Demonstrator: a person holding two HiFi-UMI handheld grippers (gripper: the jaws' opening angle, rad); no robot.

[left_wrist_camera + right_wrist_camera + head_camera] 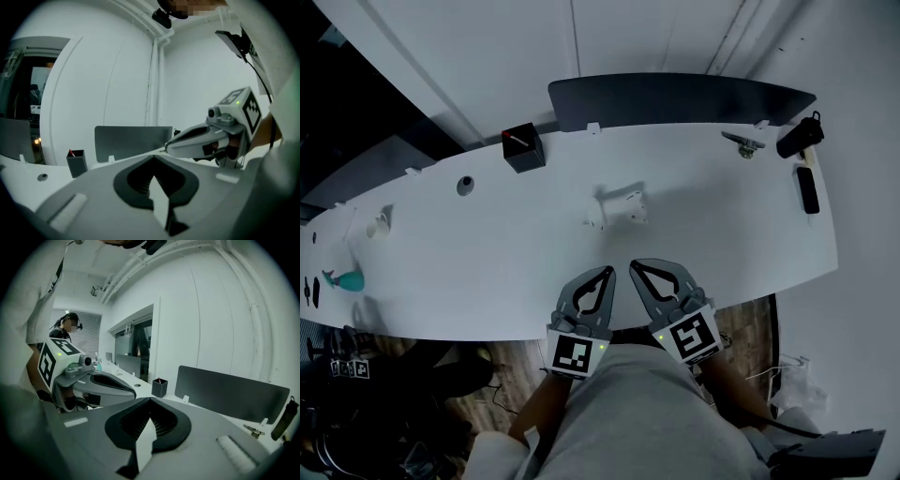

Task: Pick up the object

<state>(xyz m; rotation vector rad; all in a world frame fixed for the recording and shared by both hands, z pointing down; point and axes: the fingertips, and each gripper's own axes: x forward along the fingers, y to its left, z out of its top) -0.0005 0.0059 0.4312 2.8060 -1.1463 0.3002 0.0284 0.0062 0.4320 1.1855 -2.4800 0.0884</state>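
Note:
A small white object (619, 208) lies on the long white table (731, 234), near its middle. Both grippers hover side by side over the table's near edge, a short way in front of the object and apart from it. My left gripper (605, 273) is shut with nothing in it, and in its own view the jaws (152, 157) meet at the tips. My right gripper (637, 267) is also shut and empty, its tips together in its own view (150, 399). Neither gripper view shows the white object; each shows the other gripper alongside.
A black pen box (523, 147) stands at the back left beside a dark partition panel (675, 98). At the right end lie a metal clip (742, 143), a black bottle-like thing (799, 137) and a black handset (807, 189). A teal item (347, 279) sits far left.

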